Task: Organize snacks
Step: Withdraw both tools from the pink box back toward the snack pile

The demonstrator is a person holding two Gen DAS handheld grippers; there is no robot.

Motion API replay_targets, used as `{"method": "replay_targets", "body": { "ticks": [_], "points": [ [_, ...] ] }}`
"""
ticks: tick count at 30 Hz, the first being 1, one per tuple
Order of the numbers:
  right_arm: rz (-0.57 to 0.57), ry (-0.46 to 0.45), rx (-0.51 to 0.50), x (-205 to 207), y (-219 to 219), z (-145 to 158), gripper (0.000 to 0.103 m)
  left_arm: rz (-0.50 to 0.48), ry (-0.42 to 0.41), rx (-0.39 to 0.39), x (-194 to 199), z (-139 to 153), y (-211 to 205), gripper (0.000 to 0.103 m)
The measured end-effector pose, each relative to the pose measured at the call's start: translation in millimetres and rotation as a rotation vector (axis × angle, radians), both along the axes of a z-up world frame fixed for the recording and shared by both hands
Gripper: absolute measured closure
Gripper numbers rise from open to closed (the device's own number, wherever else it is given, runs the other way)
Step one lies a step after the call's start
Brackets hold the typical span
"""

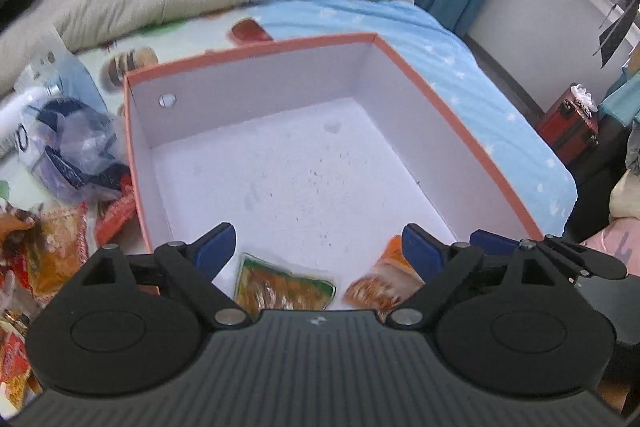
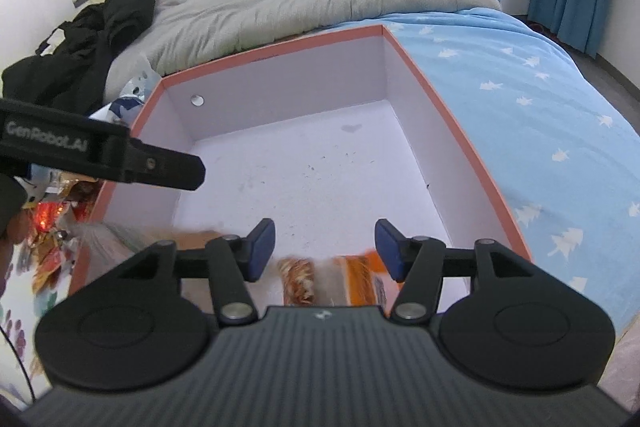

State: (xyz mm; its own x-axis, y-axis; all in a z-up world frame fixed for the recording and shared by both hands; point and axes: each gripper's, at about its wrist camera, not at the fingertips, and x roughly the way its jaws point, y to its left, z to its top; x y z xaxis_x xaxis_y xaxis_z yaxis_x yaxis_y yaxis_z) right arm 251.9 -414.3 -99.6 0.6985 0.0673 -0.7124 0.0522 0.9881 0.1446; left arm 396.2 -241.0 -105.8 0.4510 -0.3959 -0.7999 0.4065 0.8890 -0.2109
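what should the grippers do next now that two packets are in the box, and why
Probably lift the left gripper out and swing it to the snack pile left of the box. Its jaws stand wide open, the green-edged packet and orange packet lie free on the box floor, and more snacks wait outside.

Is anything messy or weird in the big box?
A little. The box has dark specks and a smudge on its white floor. Two snack packets, one green-edged, one orange, lie loose at the near end. More snacks lie heaped outside on the bed.
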Motion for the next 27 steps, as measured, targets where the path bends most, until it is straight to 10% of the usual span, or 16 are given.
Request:
{"method": "replay_targets", "body": {
  "ticks": [27],
  "points": [
    [0.062, -0.302, 0.004, -104.3, 55.7, 50.4, 0.045, 0.081, -0.336, -0.083, -149.2, 54.8, 85.9, 0.011]
  ]
}}
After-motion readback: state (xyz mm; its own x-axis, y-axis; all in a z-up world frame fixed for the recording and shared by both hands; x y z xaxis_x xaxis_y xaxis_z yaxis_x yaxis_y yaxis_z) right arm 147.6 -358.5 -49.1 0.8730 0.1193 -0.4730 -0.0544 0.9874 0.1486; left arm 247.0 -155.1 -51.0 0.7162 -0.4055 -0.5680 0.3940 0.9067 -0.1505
